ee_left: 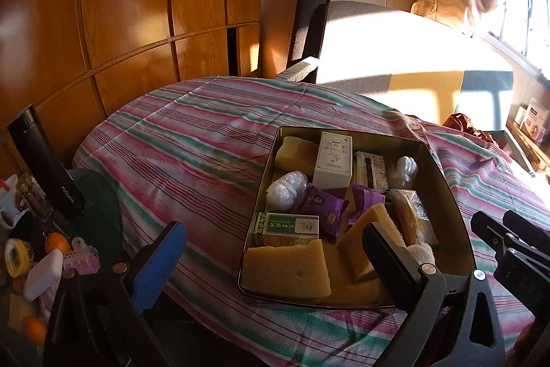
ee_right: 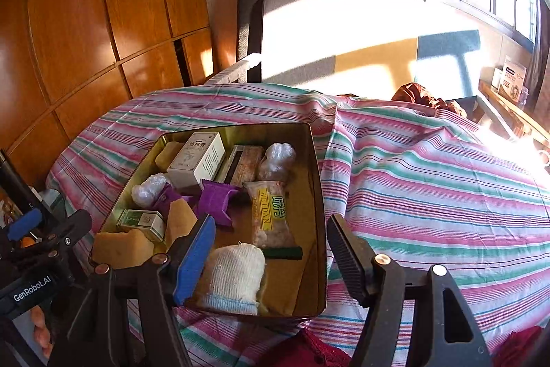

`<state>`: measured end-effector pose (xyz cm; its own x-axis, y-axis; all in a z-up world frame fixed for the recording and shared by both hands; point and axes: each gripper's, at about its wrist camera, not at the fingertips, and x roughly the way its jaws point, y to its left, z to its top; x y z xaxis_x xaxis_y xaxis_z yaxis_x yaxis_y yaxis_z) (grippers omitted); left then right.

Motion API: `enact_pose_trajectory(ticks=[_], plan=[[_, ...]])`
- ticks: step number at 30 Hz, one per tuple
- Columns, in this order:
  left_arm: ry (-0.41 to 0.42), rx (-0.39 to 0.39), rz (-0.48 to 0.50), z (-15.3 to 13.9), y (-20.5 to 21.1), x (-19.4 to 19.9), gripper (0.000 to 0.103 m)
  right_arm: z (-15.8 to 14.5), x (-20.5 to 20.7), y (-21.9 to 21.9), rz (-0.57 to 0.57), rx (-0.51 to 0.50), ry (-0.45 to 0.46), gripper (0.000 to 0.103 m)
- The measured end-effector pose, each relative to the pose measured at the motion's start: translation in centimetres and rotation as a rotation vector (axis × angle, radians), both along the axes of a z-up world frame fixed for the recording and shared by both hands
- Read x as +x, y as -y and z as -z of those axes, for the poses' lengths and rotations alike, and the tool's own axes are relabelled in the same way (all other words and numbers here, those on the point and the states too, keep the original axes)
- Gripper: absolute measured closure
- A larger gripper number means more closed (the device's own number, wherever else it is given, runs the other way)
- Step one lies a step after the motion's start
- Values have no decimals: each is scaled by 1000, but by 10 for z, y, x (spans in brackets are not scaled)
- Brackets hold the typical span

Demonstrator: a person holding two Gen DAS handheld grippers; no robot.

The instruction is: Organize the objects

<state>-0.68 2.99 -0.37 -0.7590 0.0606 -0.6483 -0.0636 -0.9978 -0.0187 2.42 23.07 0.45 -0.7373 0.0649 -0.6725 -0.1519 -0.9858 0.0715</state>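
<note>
A gold metal tin (ee_left: 443, 167) (ee_right: 318, 181) sits on the striped cloth. It holds yellow sponges (ee_left: 288, 267), a white box (ee_left: 334, 160) (ee_right: 197, 159), a green box (ee_left: 287, 229), purple packets (ee_left: 321, 207) (ee_right: 215, 198), plastic-wrapped balls (ee_left: 285, 190), a snack pack (ee_right: 270, 212) and a rolled white cloth (ee_right: 233, 277). My left gripper (ee_left: 271, 267) is open and empty, above the tin's near left part. My right gripper (ee_right: 271, 263) is open and empty, above the tin's near right corner, the white cloth between its fingers' line of sight.
At the left of the left wrist view lie a black flask (ee_left: 44, 160), a jar (ee_left: 34, 195), oranges (ee_left: 56, 243), tape (ee_left: 17, 258) and a white bar (ee_left: 43, 274). A chair (ee_left: 309, 26) stands behind the table. A red cloth (ee_right: 309, 349) lies at the near edge.
</note>
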Motion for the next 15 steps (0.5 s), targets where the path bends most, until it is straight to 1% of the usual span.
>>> enact_pose_trajectory(ticks=[7,15], plan=[[-15,3,6,-1,0,2,0,2,0,9,-17,10,3,35],[-6,13,13,1,0,2,0,6,-2,15,-30,9,15,35]])
